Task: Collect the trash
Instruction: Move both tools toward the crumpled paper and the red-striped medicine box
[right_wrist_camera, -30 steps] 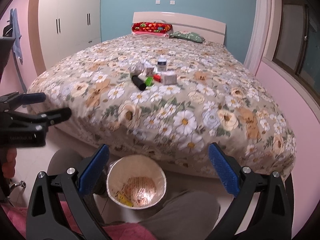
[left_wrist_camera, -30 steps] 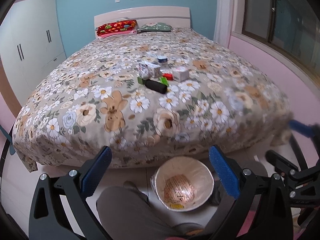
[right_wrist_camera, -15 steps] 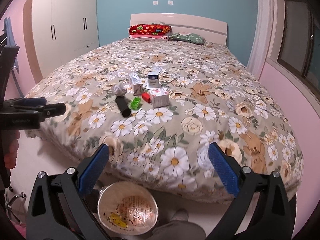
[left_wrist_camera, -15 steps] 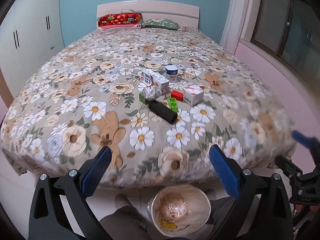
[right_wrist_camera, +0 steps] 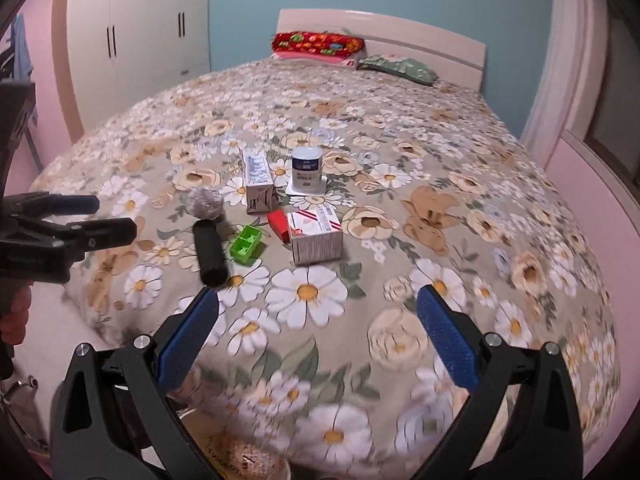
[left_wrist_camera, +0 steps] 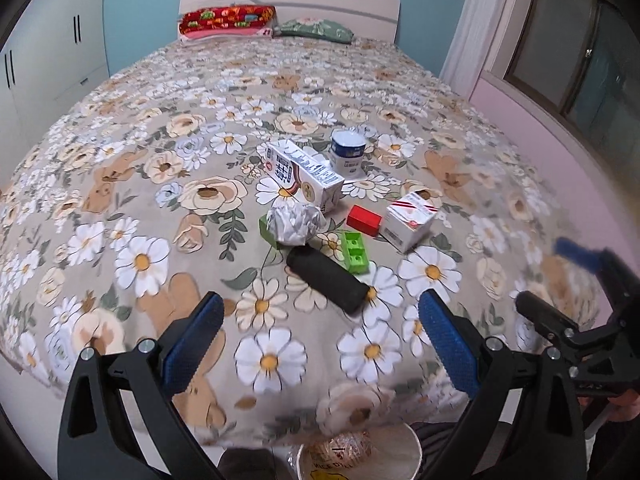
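Observation:
A cluster of trash lies mid-bed: a milk carton (left_wrist_camera: 304, 172) (right_wrist_camera: 258, 180), a crumpled foil ball (left_wrist_camera: 294, 222) (right_wrist_camera: 204, 202), a black cylinder (left_wrist_camera: 328, 280) (right_wrist_camera: 209, 252), a green plastic piece (left_wrist_camera: 354, 251) (right_wrist_camera: 246, 245), a red box (left_wrist_camera: 363, 220) (right_wrist_camera: 279, 225), a white box (left_wrist_camera: 411, 216) (right_wrist_camera: 315, 234) and a white tub (left_wrist_camera: 347, 154) (right_wrist_camera: 307, 171). My left gripper (left_wrist_camera: 320, 344) is open, just short of the cylinder. My right gripper (right_wrist_camera: 318, 340) is open over the quilt in front of the white box. The bin (left_wrist_camera: 408, 448) sits on the floor below the bed's edge.
The floral quilt (left_wrist_camera: 140, 184) covers the whole bed. Two pillows (left_wrist_camera: 228, 20) lie at the headboard. A white wardrobe (right_wrist_camera: 132, 32) stands on the left and a pink wall with a window (left_wrist_camera: 580, 80) on the right. Each gripper shows at the edge of the other's view.
Both grippers have risen from near the floor and moved forward over the bed toward the cluster. The bin has slid to the bottom edge of both views.

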{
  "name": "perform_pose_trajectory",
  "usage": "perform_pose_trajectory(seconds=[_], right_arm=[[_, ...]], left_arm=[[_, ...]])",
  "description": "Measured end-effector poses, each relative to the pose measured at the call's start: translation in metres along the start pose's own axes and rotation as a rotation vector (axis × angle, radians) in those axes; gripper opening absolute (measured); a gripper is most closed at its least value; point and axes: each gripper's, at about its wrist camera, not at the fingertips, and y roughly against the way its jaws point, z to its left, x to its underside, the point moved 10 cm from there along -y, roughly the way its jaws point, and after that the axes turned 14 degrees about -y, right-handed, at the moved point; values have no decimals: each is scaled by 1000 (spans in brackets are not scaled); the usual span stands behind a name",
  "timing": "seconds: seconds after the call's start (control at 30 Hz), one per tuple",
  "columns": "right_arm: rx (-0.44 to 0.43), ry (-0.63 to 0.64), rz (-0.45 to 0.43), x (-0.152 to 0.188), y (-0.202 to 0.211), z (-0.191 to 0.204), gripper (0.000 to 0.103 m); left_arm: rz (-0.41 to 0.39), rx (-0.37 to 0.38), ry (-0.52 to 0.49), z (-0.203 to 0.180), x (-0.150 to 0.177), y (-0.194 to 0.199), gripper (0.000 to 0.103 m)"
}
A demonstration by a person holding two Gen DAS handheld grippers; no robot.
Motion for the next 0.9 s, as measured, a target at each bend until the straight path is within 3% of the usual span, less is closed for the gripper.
perform_pose_trajectory(seconds=[0.4,0.53,0.7,0.77,0.83,0.9], right_arm=[[-55,85,108,-17,-109,8,97],[-83,74,129,-23,-135,9,97],[-116,48,162,-28,-160,10,96],[-125,38,171,-28,-166,9,92],[-131,42,189,-27,-173,11,79],[-141,42,212,-25,-180,13,72]], left_arm=[[37,20,-19,19,-22,-73,97],[66,32,-20,23,-22,-93,80],[79,54,-12,25,-24,-111,77],[78,65,-14,25,-26,-114,74],[82,68,-23,25,-27,-119,69],[85,67,-28,26,-29,-122,65]])
